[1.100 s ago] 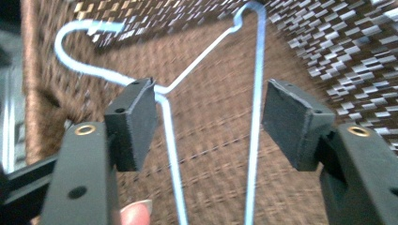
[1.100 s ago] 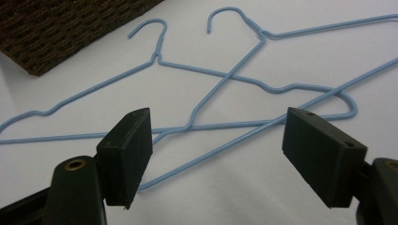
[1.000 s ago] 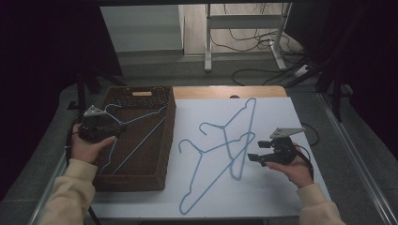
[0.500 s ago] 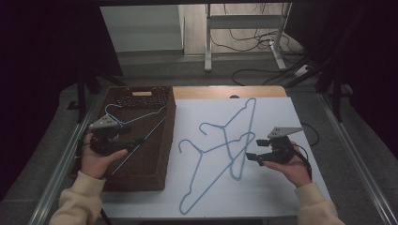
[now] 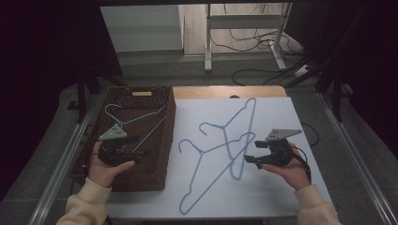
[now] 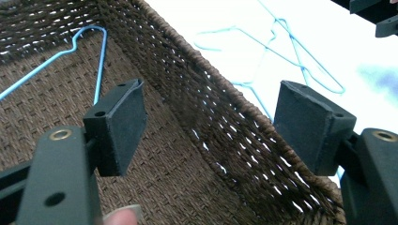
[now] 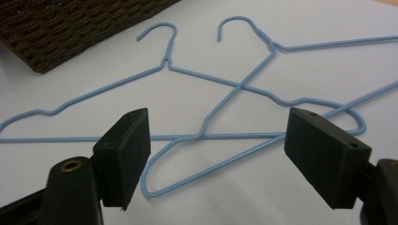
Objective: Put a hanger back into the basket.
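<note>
two hand-held grippers (image 5: 143, 151) (image 5: 248, 161) open; three blue hangers (image 5: 220, 154); one basket (image 5: 155, 176).

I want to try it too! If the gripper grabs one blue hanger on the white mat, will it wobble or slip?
Probably. The hangers are thin wire, so likely light, a bit springy. They cross, so lifting one may drag the other. The smooth coating might slide between the right gripper's flat pads.

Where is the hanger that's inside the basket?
In the high view, the blue hanger lies in the brown basket at the table's left, just beyond the left gripper, apart from the two hangers on the white sheet.
</note>
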`<state>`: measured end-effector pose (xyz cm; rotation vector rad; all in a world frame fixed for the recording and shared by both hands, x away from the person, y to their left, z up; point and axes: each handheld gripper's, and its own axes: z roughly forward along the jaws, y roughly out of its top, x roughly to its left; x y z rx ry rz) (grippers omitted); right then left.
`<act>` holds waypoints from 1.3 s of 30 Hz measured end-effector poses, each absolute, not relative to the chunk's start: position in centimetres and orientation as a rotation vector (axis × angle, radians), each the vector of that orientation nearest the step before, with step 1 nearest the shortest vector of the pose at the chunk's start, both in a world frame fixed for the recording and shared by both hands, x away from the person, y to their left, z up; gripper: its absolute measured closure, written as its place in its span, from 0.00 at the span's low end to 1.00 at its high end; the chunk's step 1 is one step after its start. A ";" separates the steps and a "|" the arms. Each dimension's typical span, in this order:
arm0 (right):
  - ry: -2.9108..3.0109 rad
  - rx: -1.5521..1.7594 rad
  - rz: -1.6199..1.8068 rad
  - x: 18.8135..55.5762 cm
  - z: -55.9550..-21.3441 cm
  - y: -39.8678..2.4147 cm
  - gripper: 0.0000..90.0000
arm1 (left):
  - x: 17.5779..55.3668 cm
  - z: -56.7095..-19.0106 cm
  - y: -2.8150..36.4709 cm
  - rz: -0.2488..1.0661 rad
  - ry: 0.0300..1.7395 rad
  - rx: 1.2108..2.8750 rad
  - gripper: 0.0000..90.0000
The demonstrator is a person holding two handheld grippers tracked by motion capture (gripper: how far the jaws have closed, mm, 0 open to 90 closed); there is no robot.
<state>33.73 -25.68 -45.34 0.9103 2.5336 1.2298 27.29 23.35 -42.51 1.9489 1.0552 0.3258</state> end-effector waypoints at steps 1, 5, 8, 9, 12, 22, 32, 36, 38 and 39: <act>2.531 0.914 1.230 33.7 -45.3 -25.7 0.26 | 27.3 -42.5 23.4 0.327 1.055 1.947 0.28; 2.511 0.940 1.234 33.5 -45.2 -25.9 0.25 | 27.1 -42.6 23.4 0.316 1.058 1.933 0.28; 2.501 0.958 1.240 33.5 -45.1 -26.0 0.24 | 27.1 -42.5 23.3 0.316 1.048 1.934 0.28; 2.499 0.964 1.239 33.5 -45.1 -25.9 0.24 | 27.1 -42.5 23.2 0.314 1.047 1.934 0.28; 2.498 0.974 1.227 33.6 -45.1 -25.8 0.23 | 27.0 -42.6 23.0 0.306 1.041 1.944 0.28; 2.494 1.014 1.185 34.0 -45.4 -24.9 0.24 | 26.6 -42.5 22.6 0.298 1.031 1.956 0.28; 2.513 1.025 1.053 34.9 -46.0 -22.7 0.30 | 26.6 -42.5 22.4 0.291 1.025 1.965 0.28; 2.522 1.032 1.012 35.3 -46.3 -21.9 0.32 | 26.5 -42.4 22.3 0.293 1.021 1.965 0.28; 2.526 1.038 0.998 35.5 -46.5 -21.4 0.33 | 26.4 -42.4 22.4 0.294 1.018 1.968 0.28; 2.527 1.040 0.988 35.6 -46.6 -21.2 0.34 | 26.4 -42.4 22.3 0.292 1.019 1.968 0.28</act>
